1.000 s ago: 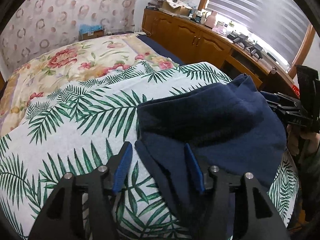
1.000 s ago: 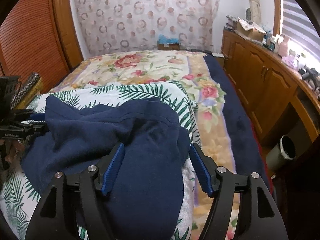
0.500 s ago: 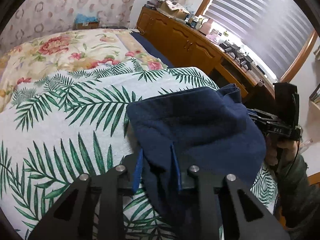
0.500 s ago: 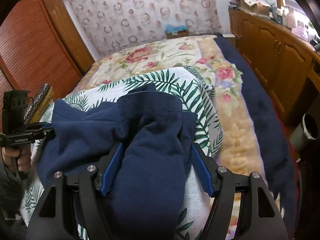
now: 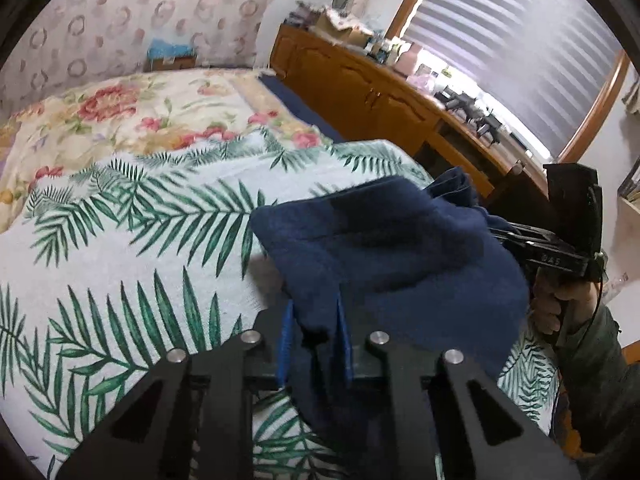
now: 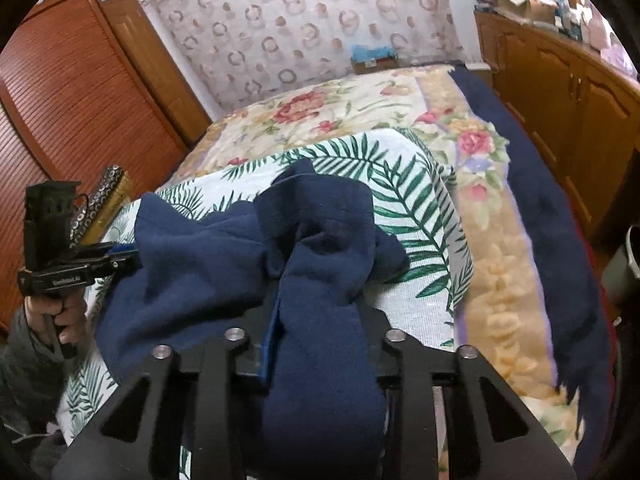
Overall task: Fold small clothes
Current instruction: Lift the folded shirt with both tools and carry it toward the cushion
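A navy blue garment lies rumpled on a palm-leaf cloth spread over the bed. My left gripper has its jaws closing, and the blue pads pinch the garment's near left edge. In the right wrist view the same garment bunches into a thick fold. My right gripper is also closing its jaws on that fold, which hides the right pad. Each view shows the other gripper, held by a hand, at the garment's far side: the right gripper and the left gripper.
A floral bedspread covers the bed beyond the palm-leaf cloth. A wooden cabinet with clutter on top runs along the window side. Louvered wooden doors stand on the other side. A bin sits on the floor by the bed.
Both pairs of jaws have narrowed from wide apart onto the navy garment. The cloth between the right pads has bunched into a narrower, taller fold.
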Demonstrator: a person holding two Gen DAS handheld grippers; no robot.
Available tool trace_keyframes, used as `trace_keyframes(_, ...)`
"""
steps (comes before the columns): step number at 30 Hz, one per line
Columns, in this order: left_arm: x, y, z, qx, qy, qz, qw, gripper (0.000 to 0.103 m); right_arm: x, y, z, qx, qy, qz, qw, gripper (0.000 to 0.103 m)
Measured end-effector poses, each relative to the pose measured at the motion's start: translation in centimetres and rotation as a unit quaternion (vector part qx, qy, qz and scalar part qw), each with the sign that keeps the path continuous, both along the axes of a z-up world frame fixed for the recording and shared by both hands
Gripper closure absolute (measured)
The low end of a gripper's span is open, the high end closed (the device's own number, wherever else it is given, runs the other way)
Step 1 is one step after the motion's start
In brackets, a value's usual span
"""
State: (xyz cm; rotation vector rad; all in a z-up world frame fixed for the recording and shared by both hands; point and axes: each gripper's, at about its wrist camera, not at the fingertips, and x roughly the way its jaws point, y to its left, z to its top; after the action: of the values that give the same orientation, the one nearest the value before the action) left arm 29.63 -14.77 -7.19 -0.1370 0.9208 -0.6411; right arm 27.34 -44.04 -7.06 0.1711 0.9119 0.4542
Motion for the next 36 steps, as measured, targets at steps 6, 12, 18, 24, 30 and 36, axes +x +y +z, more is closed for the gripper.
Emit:
trace_keyframes(6, -2.8, 1.3, 4.3, -0.028, -0.061, 0.009, 0.9977, 0.089, -2.3, 0.7, 3.2, -0.007, -0.072, -0.026, 0.997, 0.081)
trace_keyframes(12, -5.5, 3.9, 8.7, -0.027, -0.121, 0.037, 0.9916, 0.090, -3.4, 2.7, 6.7, 0.004, -0.124, -0.022, 0.992, 0.083)
trace_keyframes(18, -7.2, 7.1, 11.1, -0.008, -0.156, 0.067, 0.9855, 0.089, -3.0, 5.6, 9.0, 0.013, -0.150, -0.003, 0.989, 0.083)
trace_keyframes(24, -9.1, 11.5, 12.2, -0.001, -0.175, 0.108, 0.9786, 0.089, -2.1, 10.0, 11.2, 0.011, -0.170, 0.036, 0.985, 0.083)
trace_keyframes(30, -10.9, 16.5, 13.0, 0.008, -0.193, 0.156, 0.9687, 0.090, -0.8, 15.6, 13.0, 0.010, -0.189, 0.085, 0.978, 0.083)
trace_keyframes(36, -12.6, 21.8, 13.6, 0.012, -0.214, 0.211, 0.9536, 0.090, 0.2, 21.9, 15.2, 0.012, -0.213, 0.136, 0.967, 0.083)
